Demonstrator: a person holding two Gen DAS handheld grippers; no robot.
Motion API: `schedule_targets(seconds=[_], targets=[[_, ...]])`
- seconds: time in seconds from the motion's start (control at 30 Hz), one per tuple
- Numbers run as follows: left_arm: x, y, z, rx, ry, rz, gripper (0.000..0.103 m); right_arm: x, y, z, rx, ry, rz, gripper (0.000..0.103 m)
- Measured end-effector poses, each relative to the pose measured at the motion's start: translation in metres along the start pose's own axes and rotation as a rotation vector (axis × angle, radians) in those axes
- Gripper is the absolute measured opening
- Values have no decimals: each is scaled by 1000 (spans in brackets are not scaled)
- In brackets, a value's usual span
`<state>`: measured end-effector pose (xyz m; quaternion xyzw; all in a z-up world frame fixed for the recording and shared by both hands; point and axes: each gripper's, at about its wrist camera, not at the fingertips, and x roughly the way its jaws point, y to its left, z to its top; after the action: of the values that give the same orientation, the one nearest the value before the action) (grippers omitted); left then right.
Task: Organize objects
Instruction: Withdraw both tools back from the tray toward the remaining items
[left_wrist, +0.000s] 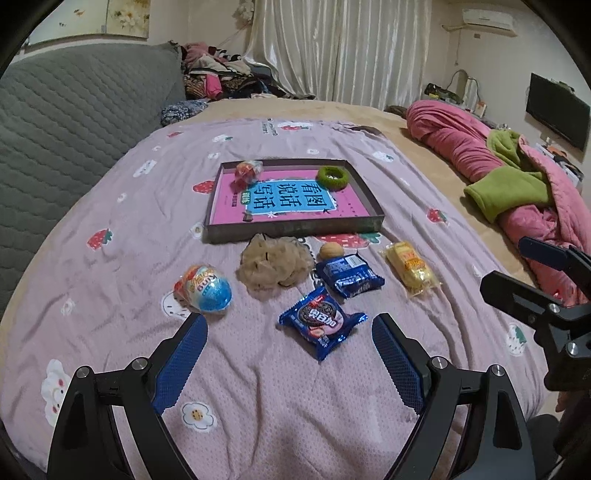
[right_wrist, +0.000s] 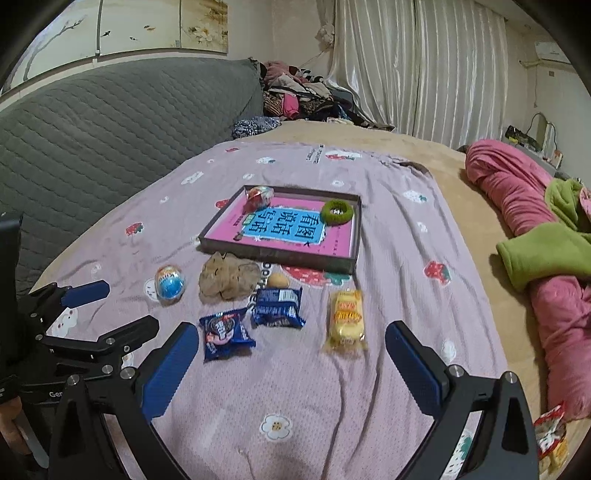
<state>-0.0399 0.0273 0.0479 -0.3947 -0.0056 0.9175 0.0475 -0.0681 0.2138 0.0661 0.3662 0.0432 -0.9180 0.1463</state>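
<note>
Both tongs (left_wrist: 288, 339) (right_wrist: 291, 350) gape empty above a crinkled blue biscuit packet (left_wrist: 322, 322), round dark biscuit printed.

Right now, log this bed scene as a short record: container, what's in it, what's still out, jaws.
container: shallow tray, pink book lining its floor
inside: red-wrapped toy egg, green scrunchie
outside on sheet: blue toy egg, beige scrunchie, walnut, two blue Oreo packs, yellow cake pack
left gripper: jaws open, empty
right gripper: jaws open, empty

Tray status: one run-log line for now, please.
tray: egg, green ring inside | bed: six items loose | left fingers: open, empty | right fingers: open, empty
</note>
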Motion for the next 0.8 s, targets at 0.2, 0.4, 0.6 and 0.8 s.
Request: schedule_targets(seconds=[0.2, 0.4, 0.6, 0.8], targets=[[2, -1, -8, 6, 0, -2, 91, 3, -5, -13, 22, 6, 6, 102], [7, -3, -14, 7, 12, -10, 91, 7, -11, -22, 45, 17, 14, 102], [14, -4, -21, 1, 32, -20, 91, 10, -11, -30, 38, 30, 7, 102], [19, -4, -27, -3, 43, -21, 91, 14, -12, -39, 42, 42, 3, 102]])
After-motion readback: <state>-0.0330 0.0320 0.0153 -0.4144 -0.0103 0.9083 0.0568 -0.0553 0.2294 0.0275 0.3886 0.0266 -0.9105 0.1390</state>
